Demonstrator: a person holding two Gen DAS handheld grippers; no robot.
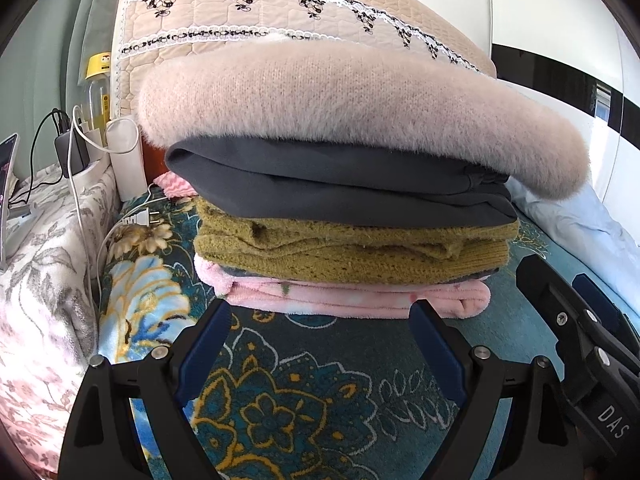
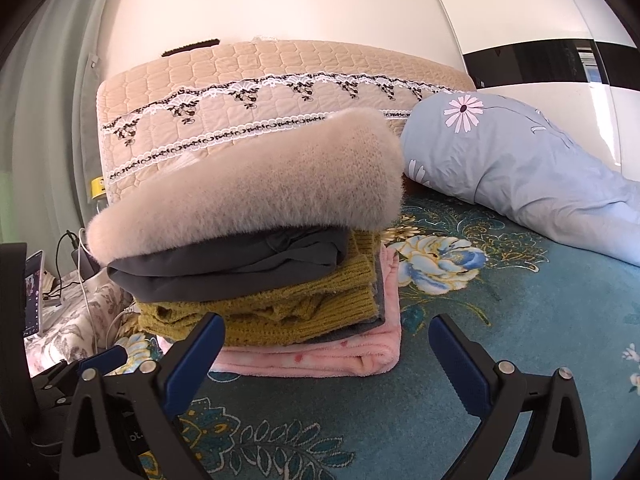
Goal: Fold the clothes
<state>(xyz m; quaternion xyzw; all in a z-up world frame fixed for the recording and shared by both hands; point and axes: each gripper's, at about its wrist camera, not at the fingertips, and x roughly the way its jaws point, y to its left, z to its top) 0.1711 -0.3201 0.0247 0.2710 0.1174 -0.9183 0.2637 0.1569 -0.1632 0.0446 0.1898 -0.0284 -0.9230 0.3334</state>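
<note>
Four folded garments make one stack in the middle of both frames, resting on the bed (image 1: 304, 380) with its teal flowered cover. Behind it, across the top of the frames, stands the quilted headboard (image 1: 280, 12); a pale blue pillow (image 2: 520, 168) lies at the right of the right wrist view.

Top to bottom the stack runs fluffy beige sweater (image 1: 352, 112), grey garment (image 1: 320, 188), olive knit (image 1: 344, 252) and pink fleece (image 1: 360, 300). Its long axis lies left to right across the left wrist view.

Both tools sit low at the bottom of their frames, fingers spread and holding nothing. The left gripper (image 1: 320, 316) faces the stack squarely and seems nearer; from the right gripper (image 2: 326, 336) the stack lies ahead and to the left. Folding looks essentially finished.
</note>
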